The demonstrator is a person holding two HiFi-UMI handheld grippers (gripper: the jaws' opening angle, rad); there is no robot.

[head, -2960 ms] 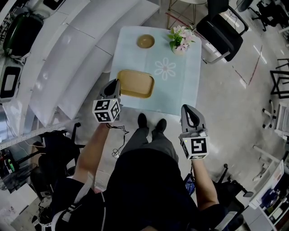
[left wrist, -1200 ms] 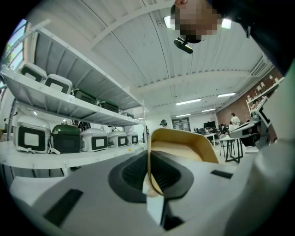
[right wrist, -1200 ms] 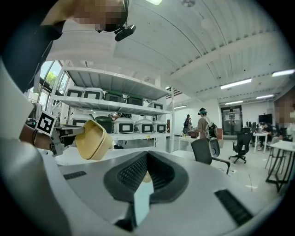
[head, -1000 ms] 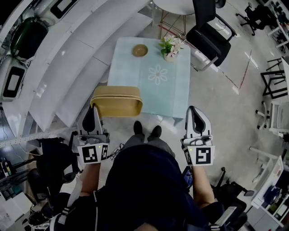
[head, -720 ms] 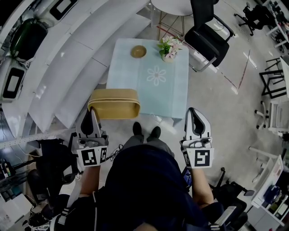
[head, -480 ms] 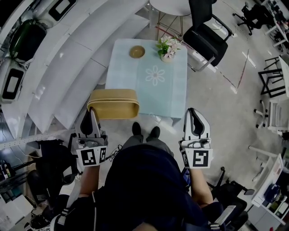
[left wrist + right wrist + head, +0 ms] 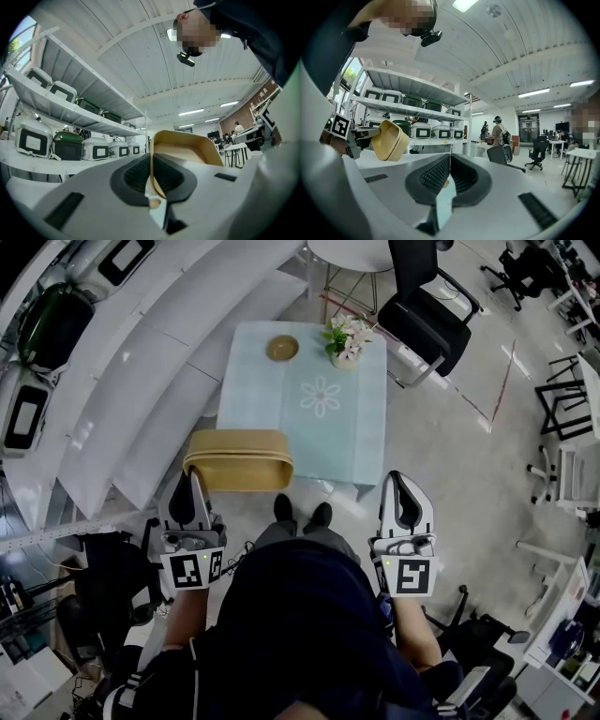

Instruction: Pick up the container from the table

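Note:
The tan container (image 7: 239,460) hangs tipped on its side in the air, off the near edge of the table (image 7: 361,427) and above the floor. My left gripper (image 7: 194,480) is shut on its left rim. In the left gripper view the thin rim runs between the closed pads of my left gripper (image 7: 151,161), and the container's hollow (image 7: 187,151) opens beyond them. My right gripper (image 7: 404,486) hangs shut and empty at the right, apart from the container. The right gripper view shows my right gripper (image 7: 449,174) closed, with the container (image 7: 389,139) far off to the left.
A small brown bowl (image 7: 281,349) and a flower pot (image 7: 345,338) stand at the table's far end on the pale blue cloth. A black chair (image 7: 427,306) stands beyond at the right. White shelving (image 7: 141,352) with machines runs along the left. The person's shoes (image 7: 300,512) are by the table.
Three seconds ago the container lay flat on the table with the left gripper at its edge; now it is off the table, tipped on its side. Over the last second it has hardly moved.

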